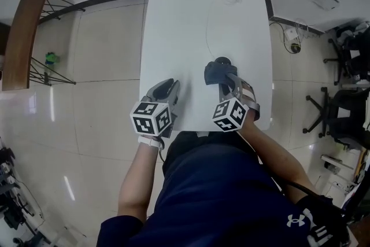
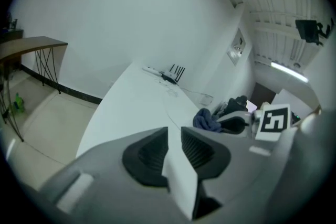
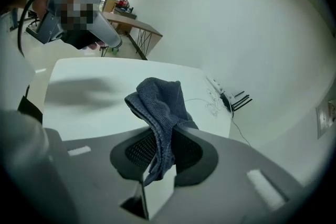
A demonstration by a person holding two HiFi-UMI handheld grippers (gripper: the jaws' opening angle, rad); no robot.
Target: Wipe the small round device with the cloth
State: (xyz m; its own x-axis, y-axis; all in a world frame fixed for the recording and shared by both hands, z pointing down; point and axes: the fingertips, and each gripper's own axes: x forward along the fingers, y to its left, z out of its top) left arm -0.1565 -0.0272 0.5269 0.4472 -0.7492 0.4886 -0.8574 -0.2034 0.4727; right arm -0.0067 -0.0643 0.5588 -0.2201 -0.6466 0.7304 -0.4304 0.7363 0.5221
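- Two handheld grippers hovered over the near end of a long white table, each with its marker cube toward the person
- Right gripper had its jaws clamped on a dark blue cloth; the fabric ran down between the ribbed pads and bunched up beyond the tips
- Left gripper was empty, its jaws only a narrow gap apart with bare tabletop showing through
- From the head view the left gripper sat beside the right one, toward the table's left edge, well apart from the cloth
- Small round device lay on the table just past the bunched cloth, its near part hidden by it; whether the two touched could not be told
- Thin cable ran from the device up the table toward a black box with antennas at the far end
- Wooden side table stood on the tiled floor to the left
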